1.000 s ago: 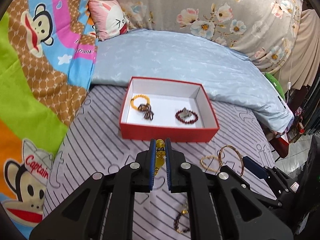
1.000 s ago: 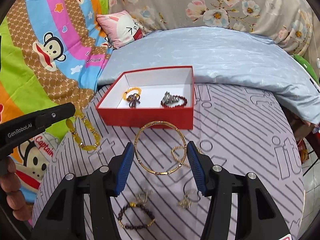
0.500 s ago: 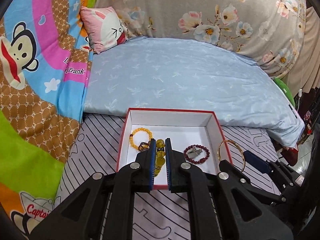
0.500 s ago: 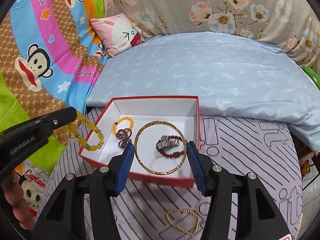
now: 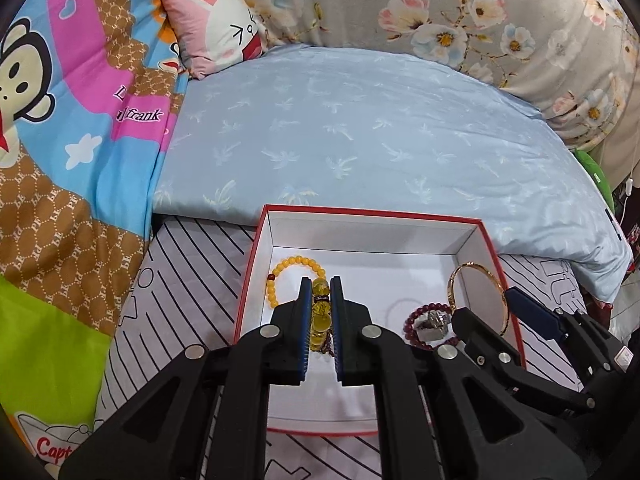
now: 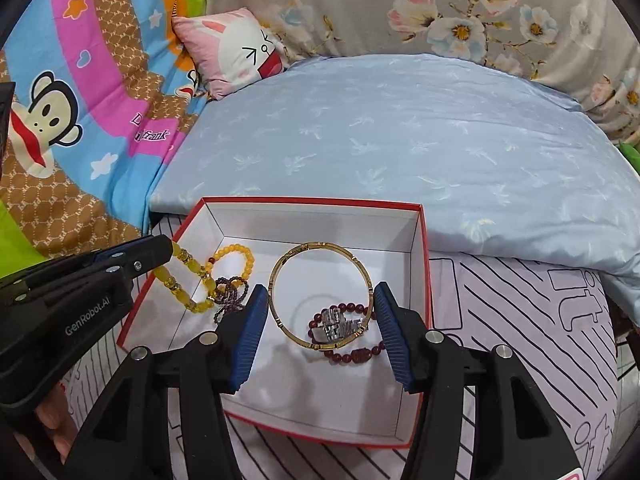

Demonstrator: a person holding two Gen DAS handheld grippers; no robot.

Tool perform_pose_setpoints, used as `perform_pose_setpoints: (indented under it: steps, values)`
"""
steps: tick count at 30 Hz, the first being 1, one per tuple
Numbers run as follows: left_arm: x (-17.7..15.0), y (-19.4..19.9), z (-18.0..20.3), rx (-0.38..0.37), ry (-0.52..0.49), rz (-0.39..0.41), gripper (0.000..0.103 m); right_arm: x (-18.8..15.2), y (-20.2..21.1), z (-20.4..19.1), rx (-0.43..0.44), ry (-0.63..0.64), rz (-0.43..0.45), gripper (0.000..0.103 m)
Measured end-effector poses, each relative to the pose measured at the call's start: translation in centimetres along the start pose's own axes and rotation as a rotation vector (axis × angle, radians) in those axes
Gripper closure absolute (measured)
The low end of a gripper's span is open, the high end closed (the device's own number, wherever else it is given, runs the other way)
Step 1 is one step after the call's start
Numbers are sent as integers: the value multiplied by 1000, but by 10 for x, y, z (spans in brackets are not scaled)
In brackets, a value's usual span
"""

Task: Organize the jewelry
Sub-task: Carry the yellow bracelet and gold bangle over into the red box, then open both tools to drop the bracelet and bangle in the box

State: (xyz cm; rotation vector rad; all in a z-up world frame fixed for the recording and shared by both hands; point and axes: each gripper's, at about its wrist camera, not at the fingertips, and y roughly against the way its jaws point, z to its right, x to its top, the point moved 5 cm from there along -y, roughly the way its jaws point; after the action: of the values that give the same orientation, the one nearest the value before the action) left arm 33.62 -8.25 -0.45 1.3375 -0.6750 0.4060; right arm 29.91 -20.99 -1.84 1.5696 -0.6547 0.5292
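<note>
Both grippers hang over the open red box (image 6: 425, 264), each with one piece ready to be put down. The left gripper (image 5: 320, 300) has its fingers (image 5: 305, 312) pressed nearly together, pinching a strand of big yellow beads (image 6: 188, 276), which hangs over the left side of the box. The right gripper (image 6: 320, 312) holds the gold bangle (image 6: 280, 276) between half-spread fingers (image 6: 390, 328), the blue pads touching its two sides, above the middle of the box.

To do this step well, each piece should go low over a bare part of the white floor before the fingers open, so that nothing bounces out or tangles. The bangle is now over the dark red bracelet (image 6: 352, 354) with a silver charm (image 6: 338, 324), so a little shift toward free floor seems better. The strand should not fall onto the small yellow bracelet (image 5: 294, 266) or the purple one (image 6: 232, 300).

The bangle is a rigid thin metal ring, smooth and likely slippery. The beads are round, glossy and loose on their string, so they will drape. The box looks like stiff card with low walls. It stands on a soft striped bed cover (image 6: 520, 320), so pressing on the rim could tip it
</note>
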Motion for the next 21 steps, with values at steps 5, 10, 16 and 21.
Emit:
perform_pose_setpoints:
  steps: [5,10,16,21]
  values:
    - [-2,-12,0,-1,4,-13,94,2,-14,-2,-3,7,-13,50]
    - [-5,-16,-2,16,12,-16,91,0,-15,-5,-16,13,-4,46]
    - [-9,-11,-3,41,4,-10,82,-4,-7,-4,-11,-1,1,46]
    - [-16,0,-2,41,3,-13,82,-9,8,-4,-15,2,12,46]
